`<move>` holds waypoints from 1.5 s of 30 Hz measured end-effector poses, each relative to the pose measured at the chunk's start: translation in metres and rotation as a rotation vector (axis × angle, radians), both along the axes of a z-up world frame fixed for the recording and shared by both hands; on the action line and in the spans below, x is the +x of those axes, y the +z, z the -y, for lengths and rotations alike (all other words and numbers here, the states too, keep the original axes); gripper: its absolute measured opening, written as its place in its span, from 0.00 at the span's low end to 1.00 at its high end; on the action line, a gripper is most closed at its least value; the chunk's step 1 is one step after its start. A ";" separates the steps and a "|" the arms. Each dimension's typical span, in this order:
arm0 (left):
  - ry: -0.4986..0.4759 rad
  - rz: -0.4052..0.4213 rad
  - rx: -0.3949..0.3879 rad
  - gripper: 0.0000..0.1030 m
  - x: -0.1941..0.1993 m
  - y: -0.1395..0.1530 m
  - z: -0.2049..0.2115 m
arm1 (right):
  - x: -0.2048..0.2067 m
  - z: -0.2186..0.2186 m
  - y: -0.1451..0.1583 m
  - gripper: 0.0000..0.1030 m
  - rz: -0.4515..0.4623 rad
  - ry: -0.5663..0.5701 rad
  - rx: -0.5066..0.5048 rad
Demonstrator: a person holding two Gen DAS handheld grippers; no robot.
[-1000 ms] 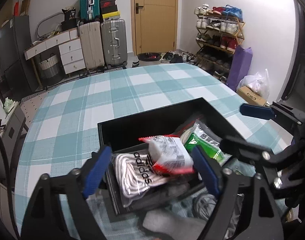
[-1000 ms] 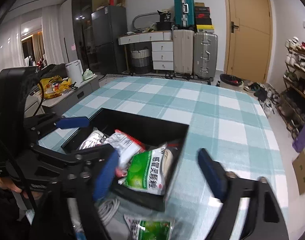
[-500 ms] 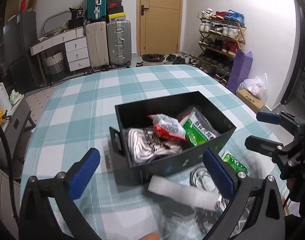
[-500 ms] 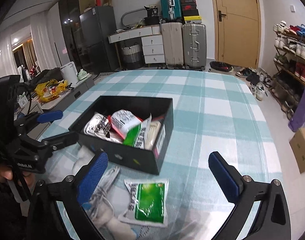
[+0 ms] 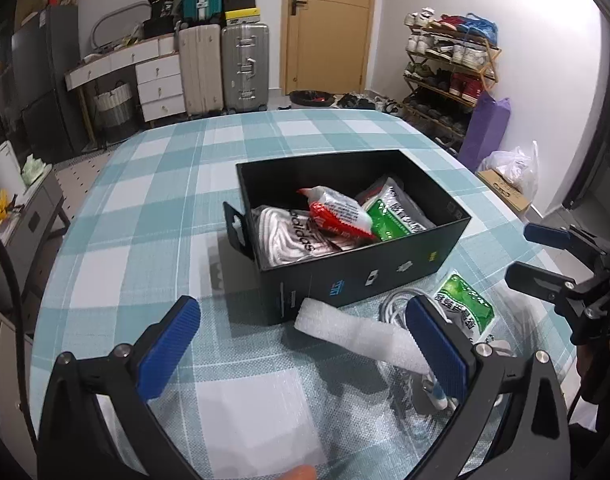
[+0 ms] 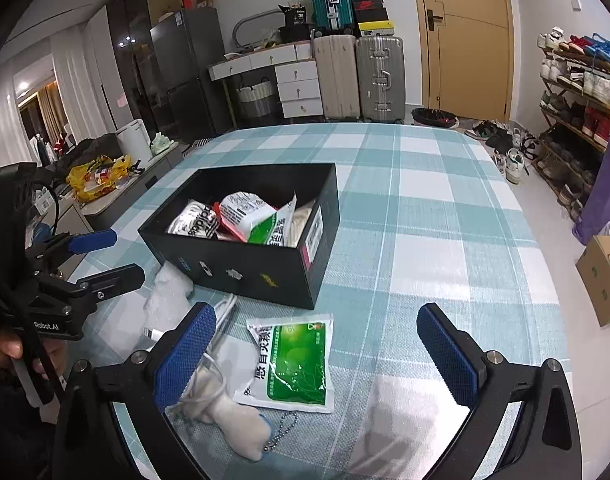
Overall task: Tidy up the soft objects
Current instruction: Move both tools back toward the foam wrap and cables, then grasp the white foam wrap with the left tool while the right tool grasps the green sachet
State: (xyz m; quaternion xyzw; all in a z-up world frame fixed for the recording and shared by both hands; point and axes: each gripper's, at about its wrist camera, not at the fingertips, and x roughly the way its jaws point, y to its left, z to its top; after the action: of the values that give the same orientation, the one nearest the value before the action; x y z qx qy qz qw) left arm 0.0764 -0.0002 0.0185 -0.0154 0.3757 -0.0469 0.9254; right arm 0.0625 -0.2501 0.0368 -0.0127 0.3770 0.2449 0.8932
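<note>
On the checked tablecloth (image 5: 153,216), the left gripper (image 5: 301,350) hangs with its jaws spread wide and nothing between them. Ahead of it stands a black box (image 5: 369,276) holding a white packet with black lettering (image 5: 289,236), a red-and-white packet (image 5: 339,214) and a green packet (image 5: 393,220). In front of the box lie a white foam strip (image 5: 357,336), a coiled white cable (image 6: 221,312) (partly hidden) and a second green packet (image 6: 297,364). The right gripper (image 6: 317,354) is likewise wide open and empty, above that packet.
</note>
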 end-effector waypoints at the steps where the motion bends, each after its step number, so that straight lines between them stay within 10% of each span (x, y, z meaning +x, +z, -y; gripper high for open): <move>1: 0.006 -0.001 0.001 1.00 0.000 -0.001 0.000 | 0.000 0.000 -0.001 0.99 -0.004 -0.003 -0.001; 24: 0.022 -0.116 0.033 1.00 0.005 -0.032 -0.006 | 0.014 -0.011 -0.038 0.99 -0.141 0.031 -0.093; 45: -0.170 -0.151 0.051 1.00 -0.012 -0.037 0.021 | 0.020 -0.002 -0.049 0.99 -0.177 0.013 -0.135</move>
State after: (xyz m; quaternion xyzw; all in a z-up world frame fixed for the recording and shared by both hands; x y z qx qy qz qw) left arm 0.0646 -0.0212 -0.0184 0.0366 0.4453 -0.1142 0.8873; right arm 0.0830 -0.2483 -0.0124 -0.0534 0.4699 0.2250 0.8519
